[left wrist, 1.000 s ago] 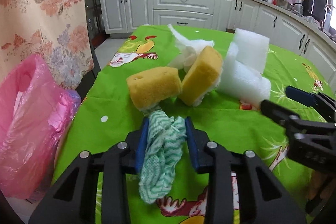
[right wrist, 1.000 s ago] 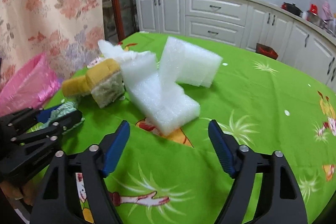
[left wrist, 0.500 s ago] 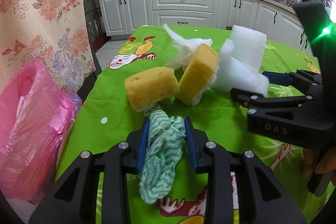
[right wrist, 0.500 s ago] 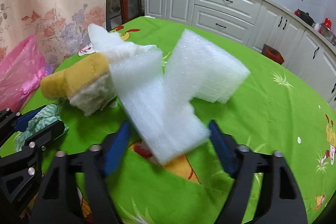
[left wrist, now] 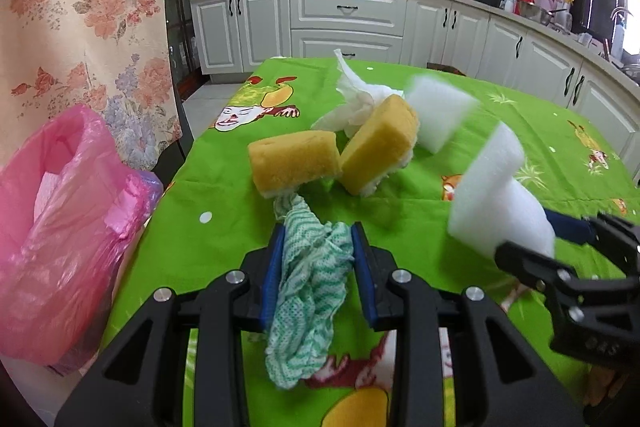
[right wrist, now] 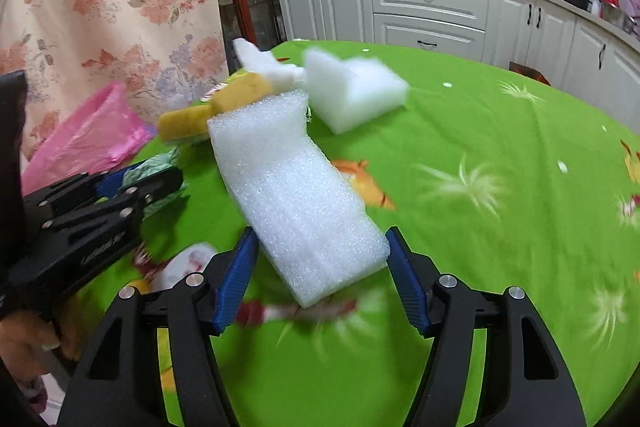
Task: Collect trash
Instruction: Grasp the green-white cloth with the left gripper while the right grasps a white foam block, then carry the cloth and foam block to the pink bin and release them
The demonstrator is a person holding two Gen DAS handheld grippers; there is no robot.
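A pink plastic bag [left wrist: 60, 227] hangs off the worktop's left edge, its mouth open upward. My left fingers [left wrist: 318, 267] pinch a crumpled green-and-white cloth [left wrist: 310, 291], which droops below the blue pads over the green cartoon-print worktop [left wrist: 224, 219] near its left edge. Just beyond the cloth's far end lies a yellow sponge [left wrist: 294, 163]; a second yellow sponge [left wrist: 378, 143] leans tilted against its right side. A crumpled white tissue [left wrist: 356, 99] sits behind the two. To the right of the tilted sponge a white foam block [left wrist: 438, 111] rests on the worktop, blurred. Further right, my right fingers [right wrist: 320, 279] clamp the near end of a long white foam piece [right wrist: 296, 195], which is held tilted above the worktop, its far end pointing toward the sponges.
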